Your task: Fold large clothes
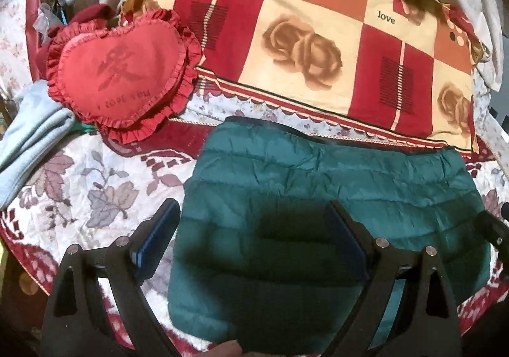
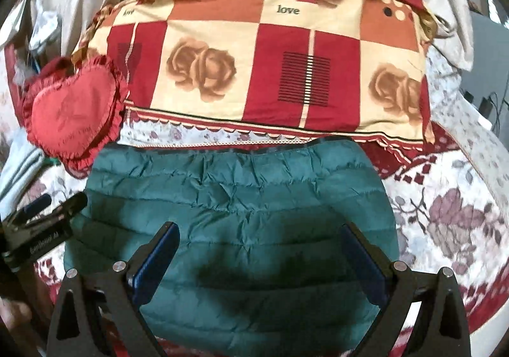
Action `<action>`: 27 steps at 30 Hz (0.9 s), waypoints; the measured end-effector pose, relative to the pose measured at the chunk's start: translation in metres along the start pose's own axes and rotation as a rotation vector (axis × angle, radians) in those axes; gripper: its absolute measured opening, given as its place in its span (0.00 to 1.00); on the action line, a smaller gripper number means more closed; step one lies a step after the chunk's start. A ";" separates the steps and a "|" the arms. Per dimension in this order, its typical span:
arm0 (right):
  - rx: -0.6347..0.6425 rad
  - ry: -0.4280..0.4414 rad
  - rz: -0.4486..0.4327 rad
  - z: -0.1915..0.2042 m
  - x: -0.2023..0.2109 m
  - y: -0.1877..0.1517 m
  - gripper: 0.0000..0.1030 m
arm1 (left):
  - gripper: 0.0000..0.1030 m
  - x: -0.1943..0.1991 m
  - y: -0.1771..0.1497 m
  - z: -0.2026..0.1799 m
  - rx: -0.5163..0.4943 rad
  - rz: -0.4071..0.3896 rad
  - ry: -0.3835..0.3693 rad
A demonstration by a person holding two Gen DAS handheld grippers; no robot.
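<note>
The green quilted jacket is lying folded on the floral bedspread, the checked pillow at twelve o'clock. The left gripper and right gripper are hovering spread wide, empty. Pressing evenly would probably flatten the puffy fold.

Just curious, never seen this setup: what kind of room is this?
Most likely a bedroom at home: a green puffer jacket lies on a floral bedspread, with a big patchwork pillow and a red heart cushion behind it.
</note>
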State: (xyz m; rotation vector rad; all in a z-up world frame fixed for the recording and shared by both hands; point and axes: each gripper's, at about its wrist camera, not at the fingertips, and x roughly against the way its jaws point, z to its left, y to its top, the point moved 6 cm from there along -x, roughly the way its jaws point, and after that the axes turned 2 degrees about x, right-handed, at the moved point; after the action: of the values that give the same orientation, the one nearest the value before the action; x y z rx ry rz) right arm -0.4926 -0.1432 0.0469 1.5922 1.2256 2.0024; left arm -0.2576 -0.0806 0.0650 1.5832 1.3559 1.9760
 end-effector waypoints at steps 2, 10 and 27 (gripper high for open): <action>0.012 -0.016 -0.012 0.002 0.004 -0.002 0.96 | 0.89 0.010 -0.002 -0.001 -0.006 -0.022 0.006; 0.049 -0.053 -0.016 0.012 0.008 -0.008 0.97 | 0.89 0.027 -0.007 -0.002 -0.011 -0.047 0.025; 0.047 -0.050 -0.011 0.020 0.009 -0.014 0.99 | 0.89 0.026 -0.018 -0.004 -0.010 -0.021 0.032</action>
State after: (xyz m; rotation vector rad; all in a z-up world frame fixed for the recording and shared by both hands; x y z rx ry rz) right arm -0.4813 -0.1200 0.0425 1.6435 1.2692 1.9291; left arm -0.2760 -0.0551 0.0673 1.5338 1.3670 2.0007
